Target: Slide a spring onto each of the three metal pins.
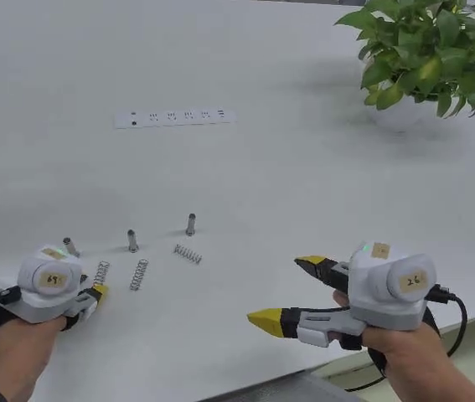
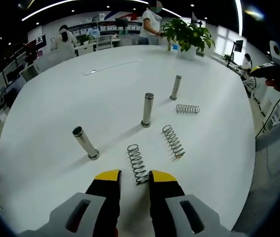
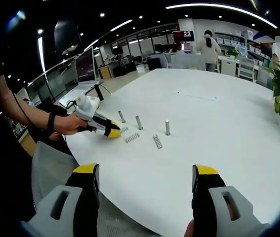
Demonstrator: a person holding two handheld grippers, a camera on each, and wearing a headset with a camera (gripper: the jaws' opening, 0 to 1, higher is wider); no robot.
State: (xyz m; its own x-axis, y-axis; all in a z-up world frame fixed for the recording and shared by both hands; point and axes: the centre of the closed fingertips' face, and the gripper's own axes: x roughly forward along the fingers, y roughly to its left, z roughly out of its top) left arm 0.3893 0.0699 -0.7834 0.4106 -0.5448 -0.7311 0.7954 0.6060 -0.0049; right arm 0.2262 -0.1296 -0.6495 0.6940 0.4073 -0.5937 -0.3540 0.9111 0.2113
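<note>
Yellow-tipped left claw (image 2: 135, 177), coiled wire spring (image 2: 137, 160)

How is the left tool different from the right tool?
The left tool has its jaws close together; the right tool has them wide apart. The left tool has the end of a spring between its tips, not squeezed; the right tool has nothing between its tips. The left tool is close to the pins; the right tool is farther off. Both have yellow tips and are over the white table.
</note>
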